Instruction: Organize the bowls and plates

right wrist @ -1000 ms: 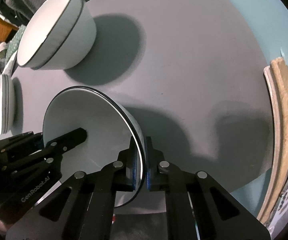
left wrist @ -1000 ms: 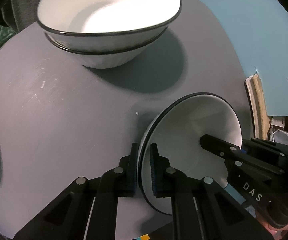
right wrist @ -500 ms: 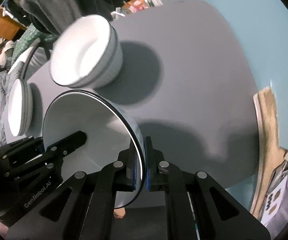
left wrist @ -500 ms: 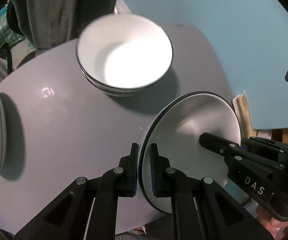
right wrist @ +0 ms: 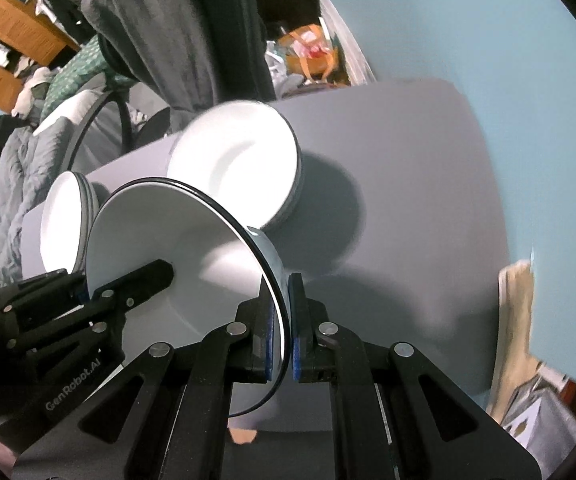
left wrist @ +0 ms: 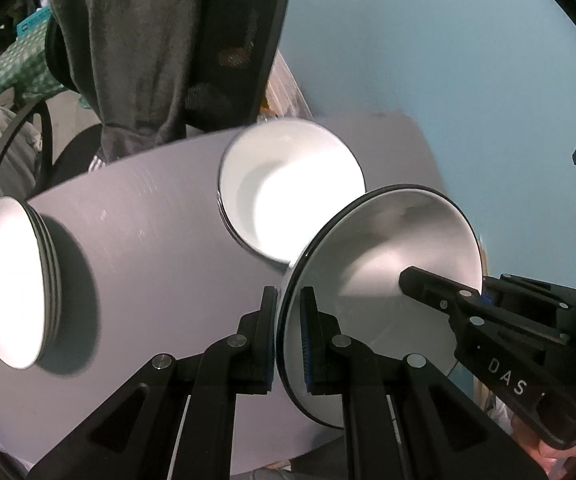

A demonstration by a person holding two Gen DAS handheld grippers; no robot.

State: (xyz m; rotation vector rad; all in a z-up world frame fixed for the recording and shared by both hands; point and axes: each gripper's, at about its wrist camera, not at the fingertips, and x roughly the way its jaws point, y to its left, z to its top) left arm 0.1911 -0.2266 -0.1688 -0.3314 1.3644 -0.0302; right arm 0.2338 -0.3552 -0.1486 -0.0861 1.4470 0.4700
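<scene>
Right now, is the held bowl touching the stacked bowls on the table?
Cannot tell. In the left wrist view the held bowl overlaps the stacked bowls; the right wrist view overlaps them too, and neither shows a contact or gap.

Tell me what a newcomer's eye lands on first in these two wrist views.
First, the white black-rimmed bowl held above the grey table, the left gripper and right gripper each clamped on opposite sides of its rim. Behind it stands a stack of bowls near the table's far edge, bright under the light. Farther left sits a stack of plates, and dark clothing hangs behind the table.
</scene>
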